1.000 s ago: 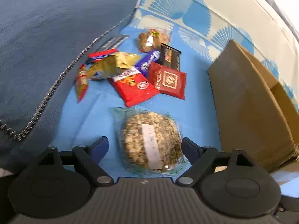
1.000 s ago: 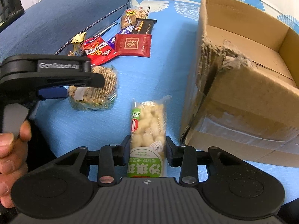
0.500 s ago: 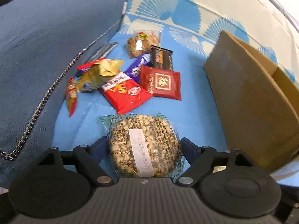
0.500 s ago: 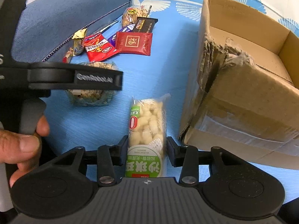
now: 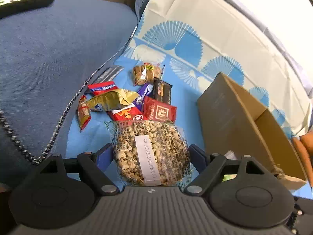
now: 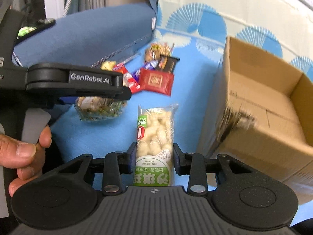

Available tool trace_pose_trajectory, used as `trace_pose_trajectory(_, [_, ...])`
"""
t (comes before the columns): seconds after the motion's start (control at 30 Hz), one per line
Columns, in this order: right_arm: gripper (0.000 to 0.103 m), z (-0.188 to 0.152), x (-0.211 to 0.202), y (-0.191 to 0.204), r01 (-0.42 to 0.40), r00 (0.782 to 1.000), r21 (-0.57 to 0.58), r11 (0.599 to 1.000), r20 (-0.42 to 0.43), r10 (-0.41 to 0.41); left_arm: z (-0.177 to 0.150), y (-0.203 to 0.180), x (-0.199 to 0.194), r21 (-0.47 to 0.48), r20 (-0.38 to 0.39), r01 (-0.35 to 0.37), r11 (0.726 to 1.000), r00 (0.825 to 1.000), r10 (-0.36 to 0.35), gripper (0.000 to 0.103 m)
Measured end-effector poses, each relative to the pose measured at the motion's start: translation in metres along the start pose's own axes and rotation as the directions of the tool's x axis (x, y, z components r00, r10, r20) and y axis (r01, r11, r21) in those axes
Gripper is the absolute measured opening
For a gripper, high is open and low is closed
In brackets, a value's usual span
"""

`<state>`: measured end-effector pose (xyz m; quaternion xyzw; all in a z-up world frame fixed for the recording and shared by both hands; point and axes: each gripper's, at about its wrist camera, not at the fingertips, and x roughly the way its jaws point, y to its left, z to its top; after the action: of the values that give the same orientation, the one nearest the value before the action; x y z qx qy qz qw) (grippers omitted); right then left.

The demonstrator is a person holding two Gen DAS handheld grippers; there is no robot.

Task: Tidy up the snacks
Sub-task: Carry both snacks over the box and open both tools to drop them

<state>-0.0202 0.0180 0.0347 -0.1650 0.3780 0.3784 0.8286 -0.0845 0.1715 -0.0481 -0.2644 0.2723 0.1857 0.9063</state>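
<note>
**Snacks gripped in both claws above the blue sheet**

Snacks sit in each claw. The left claw [image 5: 151,152] is clamped on a round puffed-grain cake [image 5: 150,150] in clear wrap, its white date sticker facing up; the cake fills the wide gap between the blue pads, one on each edge. The right claw [image 6: 154,157] grips a long pack of pale puffed sticks [image 6: 155,131] near its green-labelled end, and its jaws are closing tighter on it; the rest of the pack juts forward past the fingertips. A hand [image 6: 21,152] squeezes the left claw's trigger handle. Beyond both held snacks, a loose heap of wrappers lies on the blue fan-patterned sheet [image 5: 187,96], among them a red square packet [image 5: 159,112] and a crumpled gold bag [image 5: 111,99], just beside a blue cushion [image 5: 58,49]. An open cardboard box [image 6: 260,105] stands to the right of the heap.
</note>
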Motion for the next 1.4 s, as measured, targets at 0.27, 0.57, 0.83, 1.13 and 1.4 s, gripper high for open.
trace_pose_trajectory(0.27, [0.038,0.012,-0.033,-0.014,-0.034,0.994,0.055,0.998,0.105,0.028,0.002,0.005,-0.03,-0.018,0.013,0.059,0.998,0.998,-0.058,0.086])
trace_pose_trajectory(0.57, [0.038,0.02,-0.046,-0.034,-0.085,0.977,0.095,0.992,0.201,0.065,0.003,-0.008,-0.036,0.019,0.002,0.066,0.998,0.998,-0.066,0.086])
trace_pose_trajectory(0.83, [0.038,0.026,-0.06,-0.066,-0.123,0.956,0.161,0.979,0.285,0.073,0.008,-0.036,-0.036,0.042,-0.031,0.029,0.999,0.999,-0.027,0.086])
trace_pose_trajectory(1.13, [0.038,0.023,-0.07,-0.12,-0.112,0.944,0.356,0.928,0.33,-0.012,0.023,-0.09,-0.037,0.108,-0.027,0.056,0.993,0.998,-0.053,0.086])
trace_pose_trajectory(1.4, [0.038,0.015,-0.075,-0.161,-0.066,0.941,0.51,0.858,0.319,-0.117,0.034,-0.135,-0.031,0.153,-0.036,0.102,0.983,0.995,-0.097,0.086])
